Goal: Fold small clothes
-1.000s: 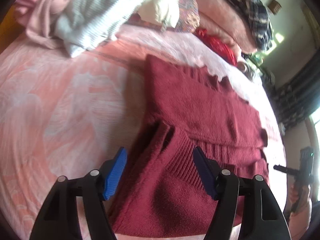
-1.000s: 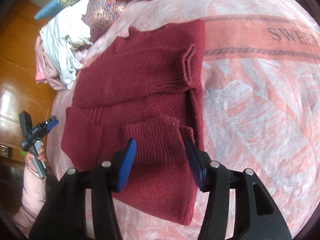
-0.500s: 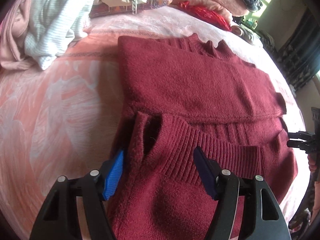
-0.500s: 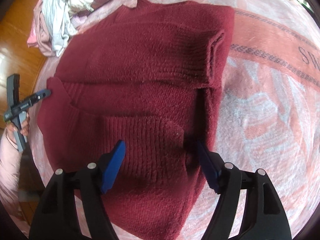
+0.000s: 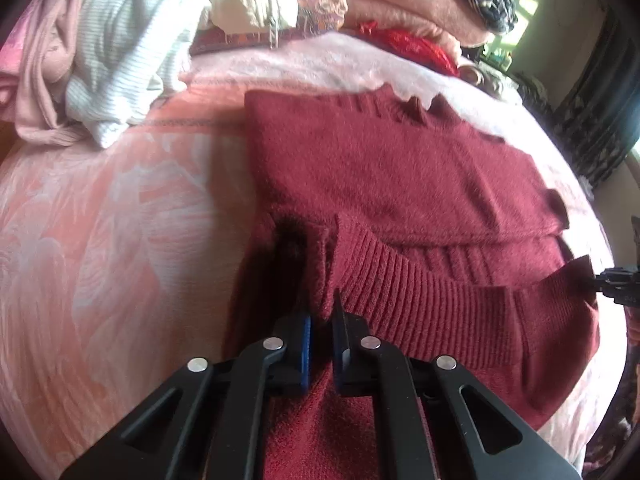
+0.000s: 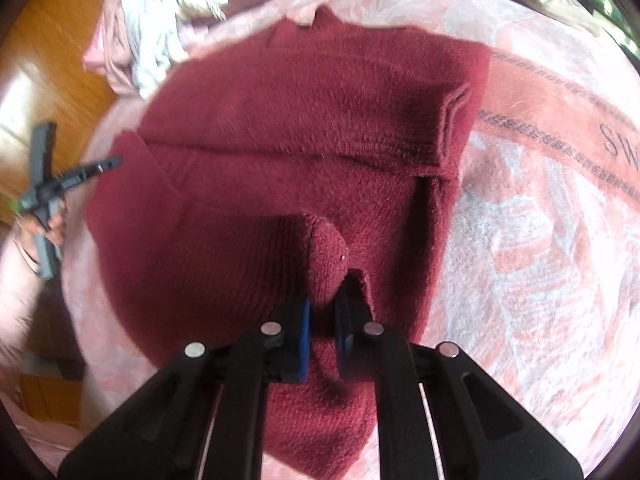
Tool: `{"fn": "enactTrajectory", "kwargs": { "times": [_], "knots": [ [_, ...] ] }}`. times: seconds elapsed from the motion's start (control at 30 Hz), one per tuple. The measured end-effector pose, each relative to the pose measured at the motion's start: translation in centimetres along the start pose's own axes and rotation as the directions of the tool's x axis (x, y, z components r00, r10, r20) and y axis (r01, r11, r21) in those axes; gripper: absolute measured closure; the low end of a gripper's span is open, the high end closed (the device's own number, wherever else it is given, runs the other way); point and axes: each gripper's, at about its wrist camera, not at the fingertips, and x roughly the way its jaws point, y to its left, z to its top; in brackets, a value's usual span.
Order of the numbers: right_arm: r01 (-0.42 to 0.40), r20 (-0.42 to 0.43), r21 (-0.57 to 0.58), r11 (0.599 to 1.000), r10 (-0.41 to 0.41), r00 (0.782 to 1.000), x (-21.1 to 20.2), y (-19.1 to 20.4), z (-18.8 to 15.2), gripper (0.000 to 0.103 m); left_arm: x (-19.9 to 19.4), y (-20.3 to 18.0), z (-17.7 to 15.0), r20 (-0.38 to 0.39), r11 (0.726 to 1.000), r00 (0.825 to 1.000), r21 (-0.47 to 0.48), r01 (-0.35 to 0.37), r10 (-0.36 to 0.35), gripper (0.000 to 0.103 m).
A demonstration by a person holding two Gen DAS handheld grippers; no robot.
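The dark red sweater [image 5: 400, 176] is laid flat on the pink patterned blanket [image 5: 100, 240], sleeves folded in. A bit of knit by the ribbed cuff is pinched by the left gripper [image 5: 320, 344], and the right gripper [image 6: 322, 334] is clamped on the other cuff.

My left claw [image 5: 321, 334] is pinched nearly closed, the blue pads [image 5: 306, 344] close together with a fold of the sweater [image 5: 400, 168] caught between them. Its black arms spread back toward me, low over the cloth. My right claw [image 6: 322, 328] is clamped the same way on a fold at its own tips, fingers almost meeting. From my right claw, the left one shows far off to its left, gripped in my hand [image 6: 48, 228].
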Motion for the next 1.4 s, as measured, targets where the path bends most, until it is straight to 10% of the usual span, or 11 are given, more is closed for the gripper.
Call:
{"fn": "enactTrajectory", "kwargs": {
  "times": [0.57, 1.4],
  "knots": [
    [-0.049, 0.135, 0.104, 0.993, 0.034, 0.99, -4.3, 0.1, 1.5, 0.095, -5.7, 0.9, 1.0, 0.169, 0.996, 0.985, -0.086, 0.039, -0.024, 0.095],
    [0.076, 0.203, 0.248, 0.966, -0.129, 0.971, -2.0, -5.3, 20.6, 0.095, 0.8, 0.5, 17.5, 0.284, 0.984, 0.949, -0.147, -0.096, 0.135, 0.095]
  ]
}}
